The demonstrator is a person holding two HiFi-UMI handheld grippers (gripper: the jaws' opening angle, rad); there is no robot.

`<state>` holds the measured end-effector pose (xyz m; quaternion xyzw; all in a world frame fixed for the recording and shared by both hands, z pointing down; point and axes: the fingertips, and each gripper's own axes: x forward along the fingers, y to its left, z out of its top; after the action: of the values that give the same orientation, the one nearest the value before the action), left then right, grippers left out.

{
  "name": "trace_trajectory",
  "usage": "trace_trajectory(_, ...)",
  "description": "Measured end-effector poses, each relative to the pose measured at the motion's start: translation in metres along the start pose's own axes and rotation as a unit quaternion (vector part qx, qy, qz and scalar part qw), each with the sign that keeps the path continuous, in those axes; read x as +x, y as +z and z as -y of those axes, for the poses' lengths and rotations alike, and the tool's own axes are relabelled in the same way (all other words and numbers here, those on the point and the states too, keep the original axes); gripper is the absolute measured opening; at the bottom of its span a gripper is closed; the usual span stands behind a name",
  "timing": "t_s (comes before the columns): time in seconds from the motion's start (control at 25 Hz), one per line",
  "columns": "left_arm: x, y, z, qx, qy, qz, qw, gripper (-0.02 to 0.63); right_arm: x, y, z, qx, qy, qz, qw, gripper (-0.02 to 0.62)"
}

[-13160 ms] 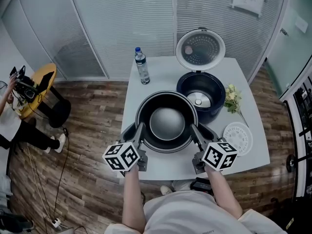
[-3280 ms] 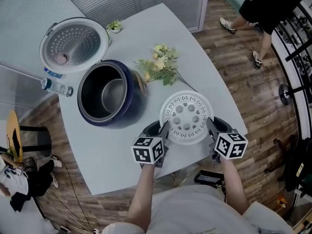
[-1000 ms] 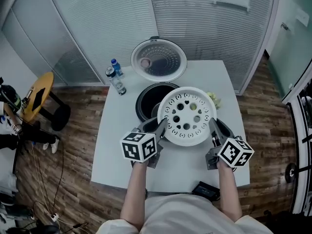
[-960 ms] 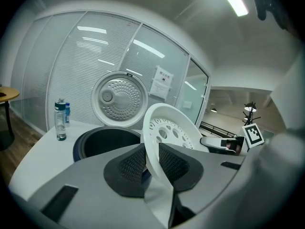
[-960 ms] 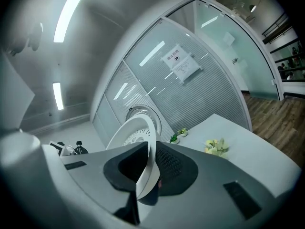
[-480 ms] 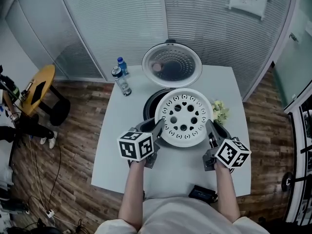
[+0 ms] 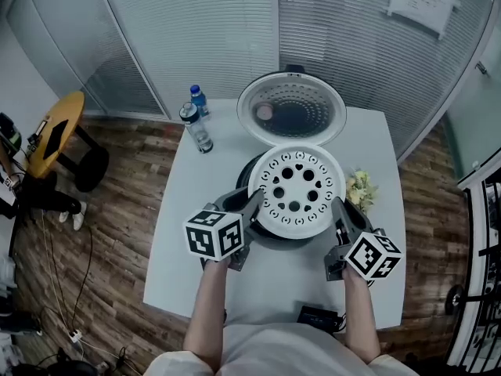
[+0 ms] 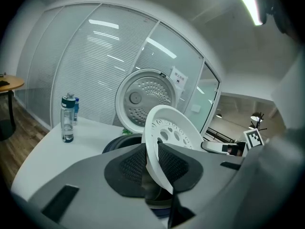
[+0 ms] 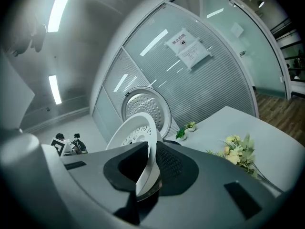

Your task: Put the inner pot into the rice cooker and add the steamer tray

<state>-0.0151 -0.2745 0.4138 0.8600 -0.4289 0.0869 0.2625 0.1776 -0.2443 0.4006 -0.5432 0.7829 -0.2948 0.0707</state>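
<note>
The white steamer tray (image 7: 296,191) hangs flat over the open mouth of the rice cooker (image 7: 244,175), covering most of it. We cannot tell whether it touches the cooker's rim, and the inner pot is hidden under it. We hold the tray from both sides. The left hand-held gripper (image 7: 253,204) has its jaws nearly together, the pads pinching the tray's left rim. The right hand-held gripper (image 7: 340,210) grips the opposite rim the same way.

The cooker's lid (image 7: 291,110) stands open on the far side, just behind the tray. The flowers (image 7: 360,188) lie just beside the cooker on the right, near the right hand-held gripper. Two water bottles (image 7: 197,128) stand well apart from it, toward the far left corner of the bench (image 7: 188,249). The left half of the bench and the strip between the cooker and the near edge are bare, giving both arms room. A small black device (image 7: 317,317) sits at that near edge, between our forearms. A blinded glass wall (image 7: 196,30) runs close behind the far edge.

The head view shows the whole layout and the tray's ring of holes. The left gripper view alone shows the thin rim seated between the mesh-textured pads, with the cooker's dark rim low behind it. The right gripper view adds a small potted plant (image 9: 186,129) behind the cooker, which the head view hides, and a paper notice (image 9: 188,46) on the glass.
</note>
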Motion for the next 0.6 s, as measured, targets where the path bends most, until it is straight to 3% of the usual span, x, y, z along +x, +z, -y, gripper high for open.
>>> trace_trajectory(0.6,0.016,-0.015,-0.024,-0.016,-0.005,-0.02,0.9997,0.078,0.023,-0.02,0.012,-0.01,-0.019,-0.026,0.999,0.064)
